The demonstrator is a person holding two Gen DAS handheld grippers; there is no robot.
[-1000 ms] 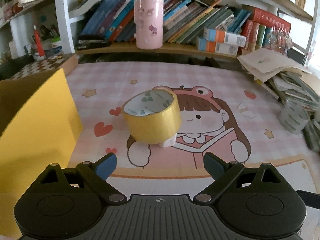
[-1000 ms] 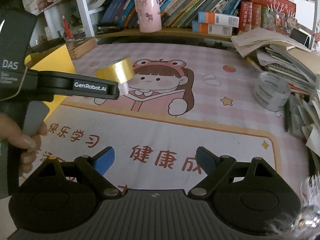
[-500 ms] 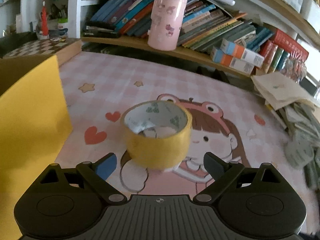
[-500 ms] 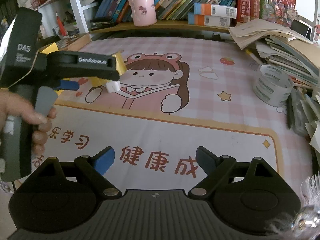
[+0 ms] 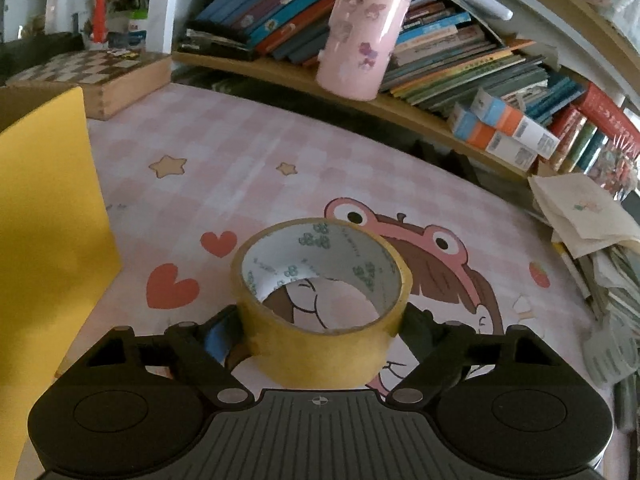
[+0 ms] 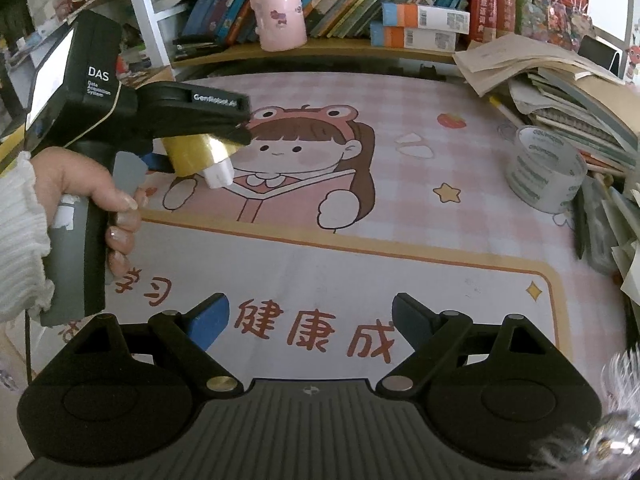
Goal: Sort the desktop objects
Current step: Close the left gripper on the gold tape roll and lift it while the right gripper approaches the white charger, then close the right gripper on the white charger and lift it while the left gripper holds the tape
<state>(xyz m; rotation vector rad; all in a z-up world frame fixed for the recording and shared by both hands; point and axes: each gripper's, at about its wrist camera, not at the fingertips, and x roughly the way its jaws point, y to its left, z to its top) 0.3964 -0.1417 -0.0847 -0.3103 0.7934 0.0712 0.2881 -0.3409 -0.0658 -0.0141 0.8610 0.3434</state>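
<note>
A roll of yellow tape stands on the pink cartoon desk mat, with a white object under its right side. My left gripper is open, with one finger on each side of the roll, close to or touching it. The right wrist view shows the roll partly hidden under the left gripper's body. My right gripper is open and empty over the near part of the mat. A roll of clear tape lies at the mat's right edge.
A yellow box stands at the left. A pink cup sits on the shelf in front of books. A wooden chessboard box is at the back left. Stacked papers and books crowd the right side.
My left gripper has moved forward and down until its fingers flank the yellow tape roll. The right gripper has barely moved.
</note>
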